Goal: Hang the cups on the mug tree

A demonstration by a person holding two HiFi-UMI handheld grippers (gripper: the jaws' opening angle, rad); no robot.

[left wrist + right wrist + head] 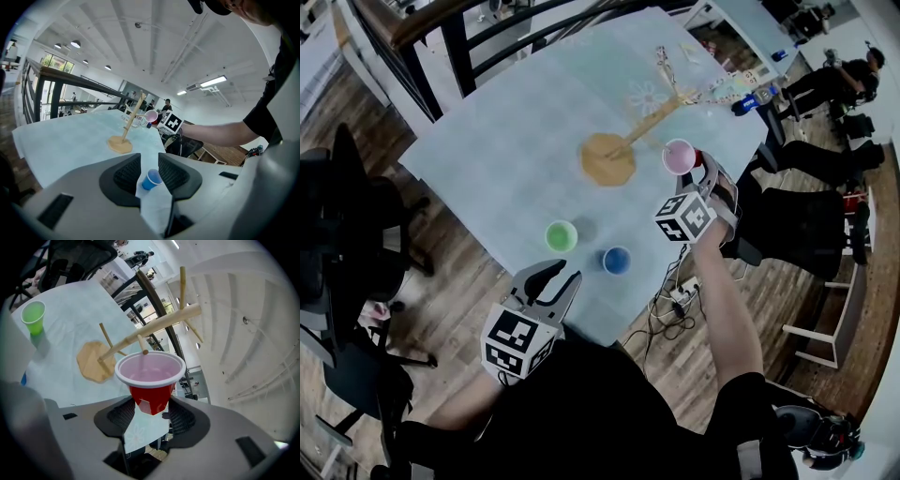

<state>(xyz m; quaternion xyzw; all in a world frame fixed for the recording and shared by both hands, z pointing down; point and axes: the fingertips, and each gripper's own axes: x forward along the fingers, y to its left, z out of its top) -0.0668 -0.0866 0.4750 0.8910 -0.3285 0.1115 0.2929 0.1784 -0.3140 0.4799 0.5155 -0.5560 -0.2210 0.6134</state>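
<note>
Our right gripper [151, 414] jaws grasp the red plastic cup [152, 397] near its base; we judge it light, crushable; left gripper [149, 172] jaws stand released, empty.

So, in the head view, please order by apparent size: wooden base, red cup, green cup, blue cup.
1. wooden base
2. red cup and green cup: alike; the red one is lifted, nearer the camera, so unranked
3. blue cup, slightly smaller

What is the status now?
Right gripper shut on red cup, near mug tree. Left gripper open, empty. Green cup, blue cup on table. Nothing in the way.
</note>
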